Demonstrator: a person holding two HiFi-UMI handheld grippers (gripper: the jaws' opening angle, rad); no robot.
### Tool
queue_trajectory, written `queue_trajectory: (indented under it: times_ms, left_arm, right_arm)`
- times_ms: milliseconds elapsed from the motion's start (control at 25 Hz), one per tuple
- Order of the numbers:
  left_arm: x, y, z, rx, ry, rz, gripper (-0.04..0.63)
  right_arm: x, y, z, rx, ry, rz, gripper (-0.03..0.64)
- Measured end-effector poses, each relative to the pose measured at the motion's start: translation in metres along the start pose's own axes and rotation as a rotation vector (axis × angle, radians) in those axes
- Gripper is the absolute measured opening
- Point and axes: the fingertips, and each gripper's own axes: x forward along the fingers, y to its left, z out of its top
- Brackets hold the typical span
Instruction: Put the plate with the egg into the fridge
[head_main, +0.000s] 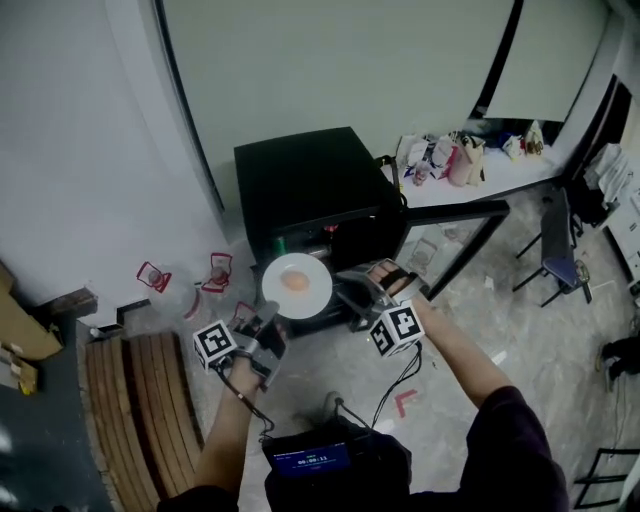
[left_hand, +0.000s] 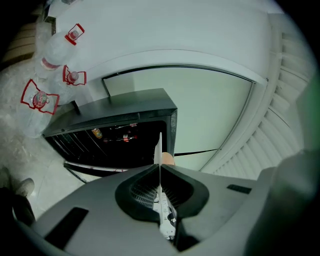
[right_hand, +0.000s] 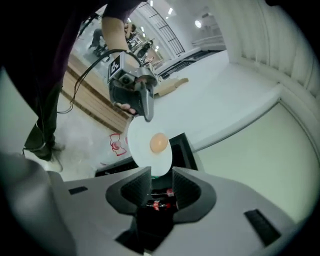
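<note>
Fridge (head_main: 310, 185), low and black, stands at twelve o'clock from the white plate (head_main: 315, 297), which is held in the air just before it with the egg (head_main: 296, 282) at its middle. Left gripper (head_main: 268, 318) clamps the plate's rim at seven o'clock; right gripper (head_main: 350, 290), jaws apart, sits at three o'clock. Shelf room inside is too dark to judge.

egg (head_main: 295, 282) on plate (head_main: 316, 293), plate before fridge (head_main: 305, 185), bottles (head_main: 218, 272) left, table (head_main: 470, 182) right

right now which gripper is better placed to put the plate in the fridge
Left. The left gripper is shut on the plate by its rim, with the open fridge just ahead. The right gripper is open, gripping nothing.
</note>
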Motion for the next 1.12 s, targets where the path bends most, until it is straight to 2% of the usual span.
queue_trajectory:
  times_ms: [240, 480, 800, 1000, 1120]
  left_arm:
    - [0.017, 0.061, -0.025, -0.038, -0.032, -0.015, 0.015]
    - [0.062, 0.114, -0.035, -0.077, -0.133, -0.008, 0.015]
    - [0.131, 0.185, -0.016, -0.089, -0.252, 0.011, 0.015]
    - [0.158, 0.235, -0.001, -0.134, -0.335, 0.035, 0.015]
    - [0.175, 0.251, 0.008, -0.146, -0.360, 0.047, 0.015]
  right_arm:
    - [-0.003, 0.065, 0.006, 0.139, 0.051, 0.036, 0.138]
    - [0.014, 0.107, -0.028, 0.245, 0.112, 0.045, 0.138]
    - [0.081, 0.130, -0.079, 0.354, 0.161, 0.082, 0.138]
    - [0.119, 0.150, -0.109, 0.439, 0.185, 0.117, 0.138]
    - [0.135, 0.158, -0.127, 0.486, 0.186, 0.134, 0.138]
